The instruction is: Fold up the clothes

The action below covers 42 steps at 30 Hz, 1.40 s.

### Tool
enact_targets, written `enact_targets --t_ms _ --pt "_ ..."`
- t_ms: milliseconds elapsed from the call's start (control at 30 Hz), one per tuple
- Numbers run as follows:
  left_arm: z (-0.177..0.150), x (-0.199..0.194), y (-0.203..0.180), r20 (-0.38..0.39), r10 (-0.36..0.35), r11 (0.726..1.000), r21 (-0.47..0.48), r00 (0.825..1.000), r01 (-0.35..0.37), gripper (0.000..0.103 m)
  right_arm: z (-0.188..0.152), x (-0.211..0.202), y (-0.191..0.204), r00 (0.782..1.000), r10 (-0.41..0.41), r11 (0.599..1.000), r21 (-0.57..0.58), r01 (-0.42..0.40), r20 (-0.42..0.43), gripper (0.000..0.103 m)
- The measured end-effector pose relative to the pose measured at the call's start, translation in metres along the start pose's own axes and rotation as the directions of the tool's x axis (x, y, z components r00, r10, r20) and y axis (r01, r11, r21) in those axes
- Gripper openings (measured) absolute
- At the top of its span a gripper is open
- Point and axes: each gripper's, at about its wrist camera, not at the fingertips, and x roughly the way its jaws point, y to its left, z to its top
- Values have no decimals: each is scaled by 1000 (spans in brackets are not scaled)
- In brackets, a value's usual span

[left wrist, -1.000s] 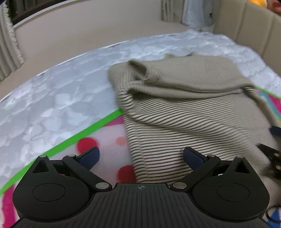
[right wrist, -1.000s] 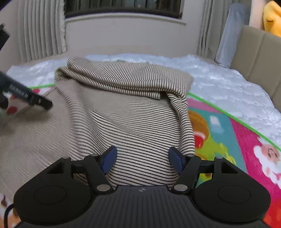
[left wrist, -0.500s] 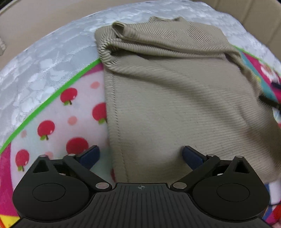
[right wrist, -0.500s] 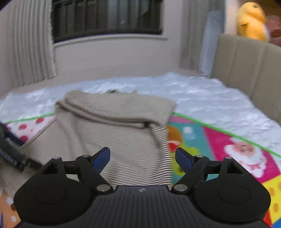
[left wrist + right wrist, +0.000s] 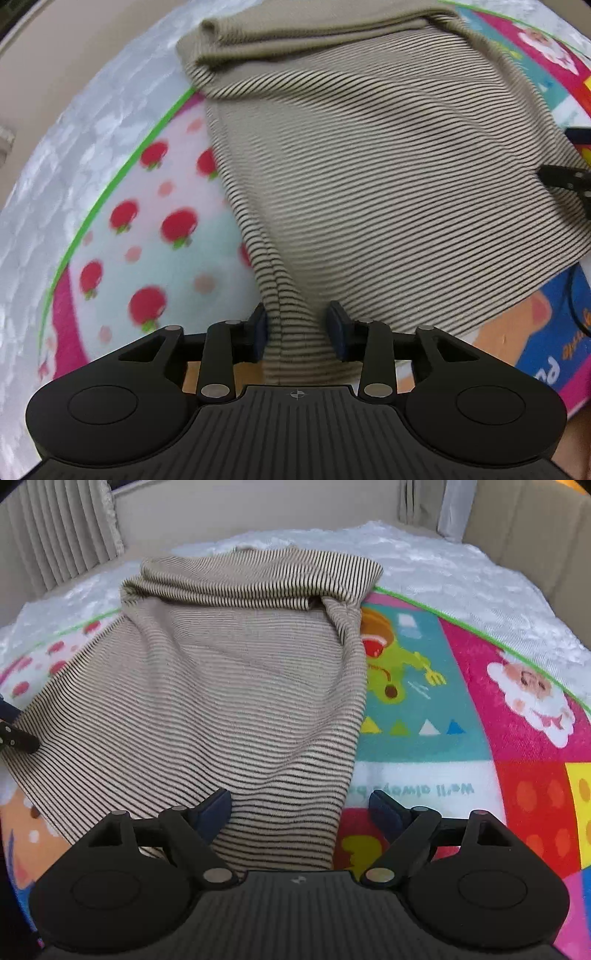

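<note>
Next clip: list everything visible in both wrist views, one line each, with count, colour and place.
Sweater: one, beige with dark stripes, spread on the mat, far end folded over onto the mattress.
Mat: one, multicoloured cartoon print with a green border, under the sweater.
Mattress: one, white quilted, under the mat.
Headboard: one, beige padded, right of the mattress.
Curtain: beige pleated, far left.
Left gripper: black with blue pads, narrowed around a bunched near corner of the sweater.
Right gripper: black with blue pads, open, over the sweater's near right edge.
</note>
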Motion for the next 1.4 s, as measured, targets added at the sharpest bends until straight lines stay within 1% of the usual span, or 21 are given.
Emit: enact_targets --t_ms 67,133,167,200,267,333,400,433,467,500,600,633,667,800,867,900,933,1033,1167,1300,1400 --pt "9 -16 13 66 -22 999 -47 998 25 43 6 -14 -1 991 8 1000 26 -12 133 82" --pt "18 -31 26 133 -41 994 -91 990 53 48 15 -32 -1 955 -24 999 34 15 297 83" --pt "25 -38 31 189 -55 990 -119 981 79 58 22 -37 0 933 -35 999 34 24 358 84" --pt "33 -43 35 263 -73 982 -151 962 116 63 30 -41 1 913 -41 999 33 30 406 85" --pt "51 -53 44 410 -97 959 -204 907 195 63 45 -45 3 872 -48 999 23 43 486 86" --pt "68 -51 45 545 -106 934 -232 832 270 63 62 -41 7 852 -51 998 -9 66 520 86" --pt "82 -38 44 628 -112 924 -221 770 314 62 88 -27 10 863 -72 994 -37 104 500 78" --pt "89 -29 44 644 -113 922 -215 756 322 62 101 -19 11 872 -74 993 -43 108 483 62" --pt "95 -19 45 646 -113 922 -215 755 322 61 115 -9 11 884 -73 993 -47 107 463 50" --pt "100 -7 49 634 -107 922 -224 766 315 61 130 5 10 896 -72 993 -49 104 438 47" --pt "107 30 69 557 -77 921 -279 827 273 57 168 52 10 916 -81 994 -36 103 392 44" --pt "109 42 75 530 -67 919 -296 845 259 52 179 68 9 922 -83 995 -26 100 379 44" --pt "109 49 81 518 -72 915 -305 852 263 38 191 87 8 929 -79 996 -9 88 362 44" --pt "106 57 101 526 -141 888 -308 839 342 37 222 153 8 959 -41 999 20 37 280 45" --pt "104 55 100 526 -160 886 -296 835 356 41 226 180 15 973 -51 998 -20 57 226 44" --pt "103 55 100 527 -168 885 -291 833 363 41 227 193 19 978 -58 997 -44 68 199 42" --pt "104 55 100 529 -175 885 -286 830 368 42 226 201 23 980 -57 995 -65 71 190 35" --pt "105 56 99 535 -194 882 -272 822 385 56 220 191 28 974 -42 994 -93 64 222 7" --pt "107 56 98 543 -220 877 -253 811 407 69 218 163 29 966 -24 992 -111 54 257 6" --pt "99 42 104 581 -228 854 -267 781 447 90 208 119 27 959 8 995 -100 21 285 5" --pt "90 29 111 613 -220 830 -290 759 476 96 191 80 32 953 41 995 -103 -10 300 5"
